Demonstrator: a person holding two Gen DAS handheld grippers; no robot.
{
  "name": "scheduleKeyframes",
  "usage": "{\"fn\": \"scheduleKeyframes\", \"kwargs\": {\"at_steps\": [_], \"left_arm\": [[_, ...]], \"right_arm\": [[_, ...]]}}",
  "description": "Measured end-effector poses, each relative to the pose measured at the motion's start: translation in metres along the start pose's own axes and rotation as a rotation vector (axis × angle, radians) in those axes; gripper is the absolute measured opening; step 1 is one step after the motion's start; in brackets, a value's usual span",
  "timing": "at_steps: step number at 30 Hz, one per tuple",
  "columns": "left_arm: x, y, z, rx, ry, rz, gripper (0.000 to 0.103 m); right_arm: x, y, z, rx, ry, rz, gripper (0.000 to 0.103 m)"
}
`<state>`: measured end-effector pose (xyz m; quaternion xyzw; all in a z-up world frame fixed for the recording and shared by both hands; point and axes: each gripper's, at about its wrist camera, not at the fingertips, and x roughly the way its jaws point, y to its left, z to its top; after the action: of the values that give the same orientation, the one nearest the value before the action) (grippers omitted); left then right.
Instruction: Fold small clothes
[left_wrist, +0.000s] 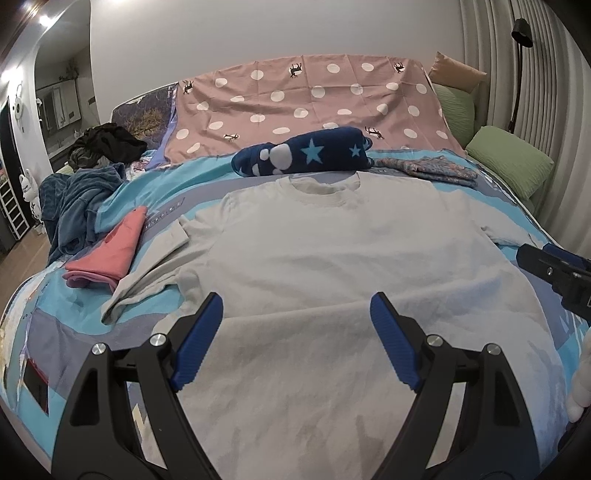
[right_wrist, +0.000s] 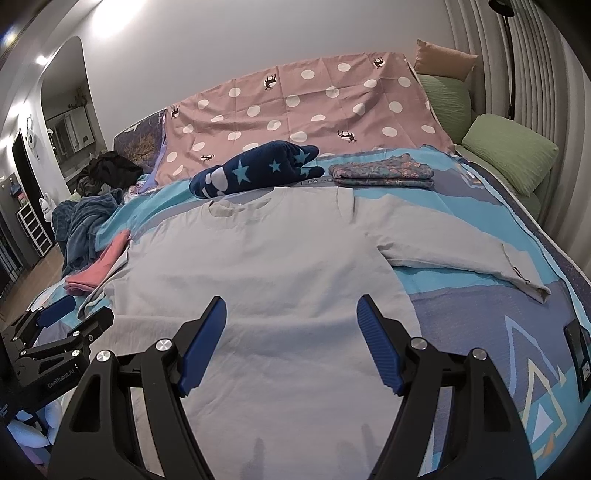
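Observation:
A light grey long-sleeved shirt (left_wrist: 314, 251) lies spread flat on the bed, collar toward the far side. Its left sleeve (left_wrist: 147, 273) is folded back beside the body; its right sleeve (right_wrist: 461, 258) stretches out to the right. My left gripper (left_wrist: 297, 306) hovers over the shirt's lower part, jaws wide apart with nothing between them. My right gripper (right_wrist: 291, 308) hangs over the shirt's lower right part, also open and holding nothing. Each gripper shows at the edge of the other's view: the right one (left_wrist: 554, 269), the left one (right_wrist: 62, 321).
A folded pink garment (left_wrist: 110, 251) lies left of the shirt. A navy star blanket (left_wrist: 303, 151) and a folded patterned cloth (right_wrist: 384, 171) sit beyond the collar. Blue towels and dark clothes (left_wrist: 81, 188) pile at the left. Green pillows (right_wrist: 509, 155) line the right. A dark phone-like slab (right_wrist: 580, 354) lies near the right edge.

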<state>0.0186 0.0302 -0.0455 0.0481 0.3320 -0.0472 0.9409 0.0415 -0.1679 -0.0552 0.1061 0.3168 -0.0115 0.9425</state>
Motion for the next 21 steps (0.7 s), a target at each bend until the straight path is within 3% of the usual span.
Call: {"fn": "scheduleKeyframes", "kwargs": {"at_steps": [21], "left_arm": [[0.026,0.038,-0.006,-0.07,0.052,0.003,0.078]], "right_arm": [[0.028,0.024,0.004,-0.038,0.063,-0.008,0.075]]}}
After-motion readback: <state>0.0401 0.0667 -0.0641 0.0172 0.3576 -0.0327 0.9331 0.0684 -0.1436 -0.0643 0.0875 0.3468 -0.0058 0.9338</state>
